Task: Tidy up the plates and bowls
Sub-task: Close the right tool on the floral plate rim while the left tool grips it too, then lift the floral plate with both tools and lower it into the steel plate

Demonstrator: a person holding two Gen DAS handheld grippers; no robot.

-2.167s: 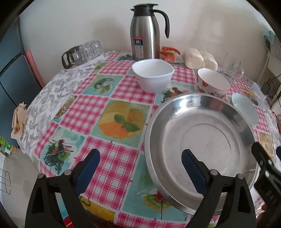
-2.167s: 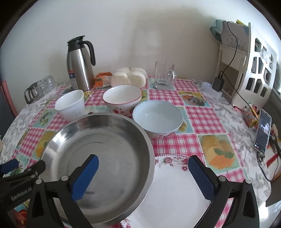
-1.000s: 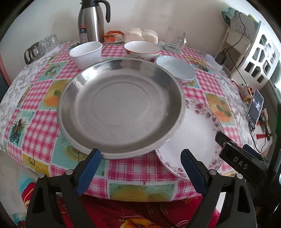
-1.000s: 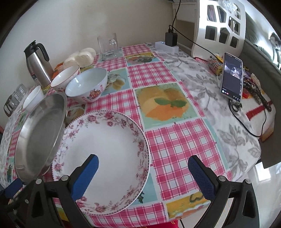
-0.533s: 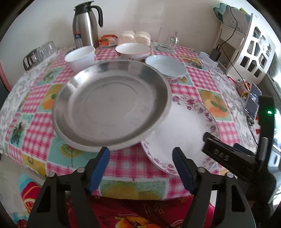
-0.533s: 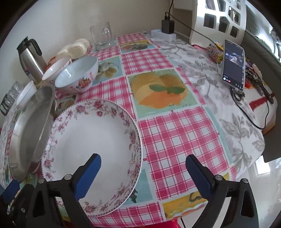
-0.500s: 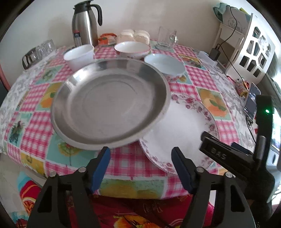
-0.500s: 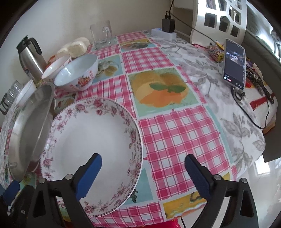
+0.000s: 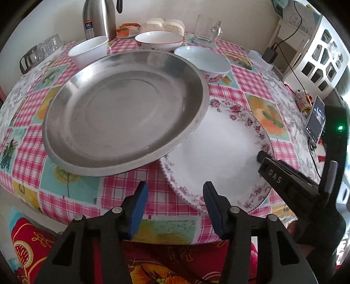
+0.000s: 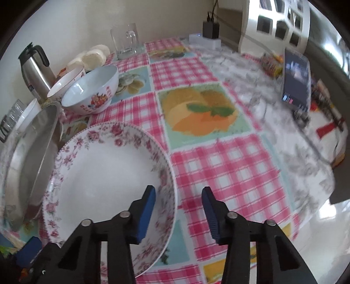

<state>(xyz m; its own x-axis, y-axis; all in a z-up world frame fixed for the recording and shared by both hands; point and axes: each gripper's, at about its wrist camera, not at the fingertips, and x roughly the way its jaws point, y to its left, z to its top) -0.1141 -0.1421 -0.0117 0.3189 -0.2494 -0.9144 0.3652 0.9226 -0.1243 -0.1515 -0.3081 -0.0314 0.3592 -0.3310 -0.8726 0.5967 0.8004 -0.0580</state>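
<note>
A large steel plate point(image 9: 122, 109) lies on the checked table, its right rim resting over a white floral plate point(image 9: 221, 153). Behind stand a white bowl point(image 9: 89, 51), a red-rimmed bowl point(image 9: 159, 39) and a pale blue bowl point(image 9: 203, 59). My left gripper point(image 9: 175, 207) is open and empty, off the table's front edge between the two plates. My right gripper point(image 10: 178, 210) is open, its jaws straddling the floral plate's point(image 10: 105, 174) right rim; its left pad is over the plate. The steel plate point(image 10: 28, 153) shows at the left.
A steel thermos point(image 9: 99, 19), glass mug point(image 9: 204, 30), buns point(image 9: 164, 23) and glass cups point(image 9: 41, 52) stand at the back. A phone point(image 10: 296, 78) lies at the table's right edge. A white rack point(image 9: 315, 50) with a charger stands to the right.
Both grippers' jaws have narrowed markedly. The right gripper has moved closer to the floral plate's right rim. The left gripper has shifted right, toward the gap between the plates.
</note>
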